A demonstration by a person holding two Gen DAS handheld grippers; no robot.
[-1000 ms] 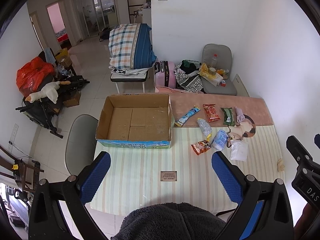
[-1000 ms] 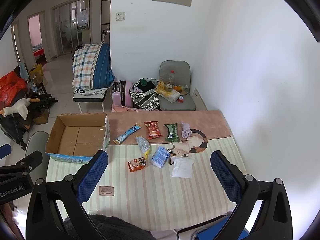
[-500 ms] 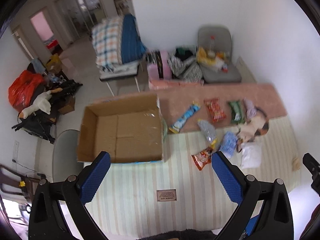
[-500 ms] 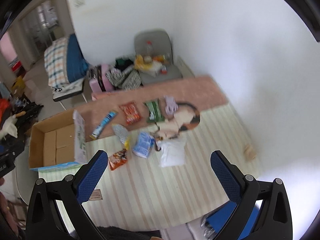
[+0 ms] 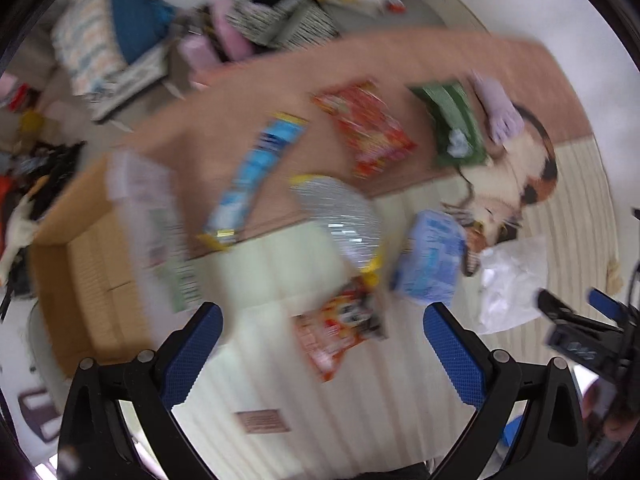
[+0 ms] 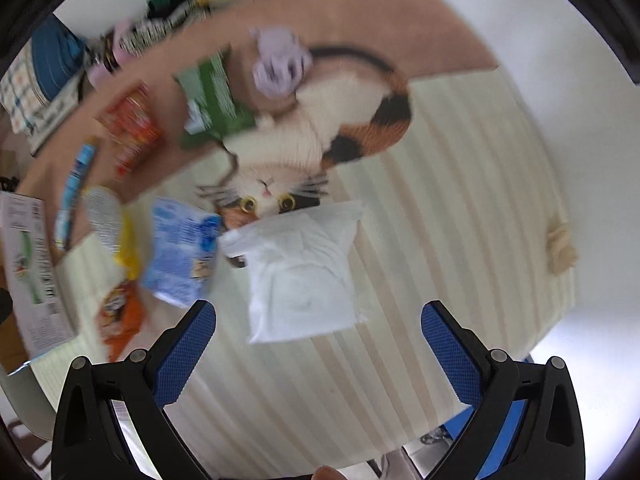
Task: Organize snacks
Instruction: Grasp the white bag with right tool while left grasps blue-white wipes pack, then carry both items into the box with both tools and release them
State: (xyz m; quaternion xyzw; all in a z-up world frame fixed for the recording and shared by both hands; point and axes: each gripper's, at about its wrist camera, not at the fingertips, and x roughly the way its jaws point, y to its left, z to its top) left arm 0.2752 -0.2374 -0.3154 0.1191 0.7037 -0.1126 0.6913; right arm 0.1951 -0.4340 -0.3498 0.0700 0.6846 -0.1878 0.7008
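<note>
Both wrist fisheyes are looking steeply down over the striped table [image 5: 360,400] from its near edge, both blurred. Left view is centring on the orange snack packet [image 5: 340,328], cardboard box [image 5: 80,280] at left. Right view is sitting closer, over the white packet [image 6: 304,276]. Both are sharing the cat-print mat [image 6: 320,140] and snack cluster.

A striped cloth [image 6: 420,280] covers the table, with a pink runner [image 5: 400,64] across its far side and a cat picture [image 6: 320,136] printed on it. A small tan label [image 5: 262,422] lies on the cloth at 6 o'clock in the left view. Beyond the table, at 11 o'clock, blurred: a checked blanket [image 5: 86,52], a pink suitcase [image 5: 230,40] and a striped bag [image 5: 296,26].
</note>
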